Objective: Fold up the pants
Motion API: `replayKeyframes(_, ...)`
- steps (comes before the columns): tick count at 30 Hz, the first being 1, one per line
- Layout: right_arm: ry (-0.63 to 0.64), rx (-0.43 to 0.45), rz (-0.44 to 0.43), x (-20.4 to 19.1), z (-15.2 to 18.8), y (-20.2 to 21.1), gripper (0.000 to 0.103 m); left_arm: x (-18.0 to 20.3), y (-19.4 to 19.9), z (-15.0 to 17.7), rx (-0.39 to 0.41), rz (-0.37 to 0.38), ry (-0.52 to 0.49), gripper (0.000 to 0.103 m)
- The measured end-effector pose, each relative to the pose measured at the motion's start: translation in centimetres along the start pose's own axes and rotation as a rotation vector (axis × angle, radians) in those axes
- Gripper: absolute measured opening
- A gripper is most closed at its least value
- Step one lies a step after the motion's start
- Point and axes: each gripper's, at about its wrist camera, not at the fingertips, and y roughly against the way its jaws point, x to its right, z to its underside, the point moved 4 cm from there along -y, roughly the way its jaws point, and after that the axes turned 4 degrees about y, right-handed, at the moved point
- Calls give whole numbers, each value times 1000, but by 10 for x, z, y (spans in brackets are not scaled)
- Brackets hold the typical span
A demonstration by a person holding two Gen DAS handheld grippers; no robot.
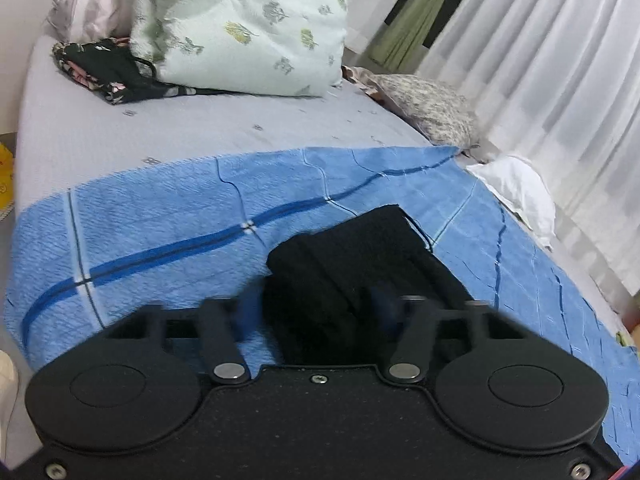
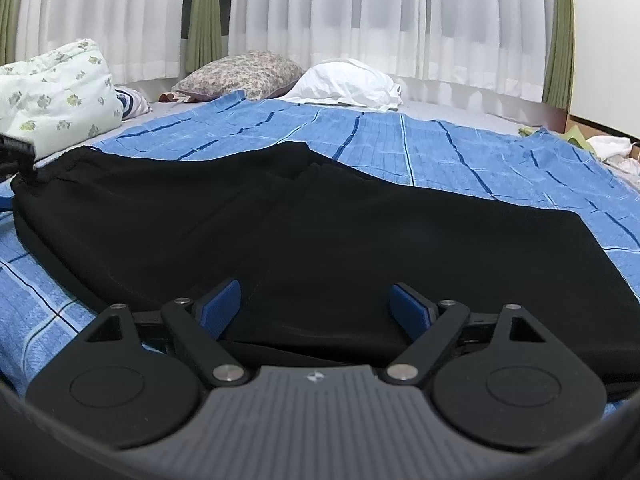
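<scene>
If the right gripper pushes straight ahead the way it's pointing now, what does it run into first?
Most likely the black pants. The right gripper stands open, and the cloth already lies between and just ahead of its blue pads, spread on the blue blanket. Contact depth is unclear.

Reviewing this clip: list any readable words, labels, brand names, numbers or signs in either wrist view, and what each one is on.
No readable text in either view.
Right gripper: a small pale emblem on its grey ribbed housing, a mark and not letters.
Yellow object at the left edge of the left wrist view: faint marks, too blurred and cropped to read.
Black pants, blue checked blanket, floral quilt: patterns only, no lettering.
</scene>
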Motion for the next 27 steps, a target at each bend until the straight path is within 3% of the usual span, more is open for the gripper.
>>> replayKeyframes(1,-11,-11,-19,2,-2,1,93,-1,3,-1,14,8,9,22)
replayKeyframes(3,-36,-31,-61,8,-7,3,101,5,13,-5,46,25,-15,17)
replayKeyframes(5,-71,-45,-110,17,-12,5,103,20,26,-7,86,38,-74,14)
replayKeyframes(7,-103,-42,-141,29,-17,11,103,38,39,-9,115,98,-118,14)
replayKeyframes(12,-115,-17,-101,60,-31,27,103,106,76,-1,161,248,-261,13)
replayKeyframes(16,-147,-4,-42,93,-33,41,103,177,110,29,160,397,-402,13)
replayKeyframes(19,-217,-1,0,123,-27,50,103,234,131,73,102,526,-525,13)
replayKeyframes(22,-323,4,12,158,-18,59,103,281,140,132,-12,636,-636,13)
replayKeyframes(27,-441,10,41,196,5,73,103,323,135,246,-252,675,-798,13)
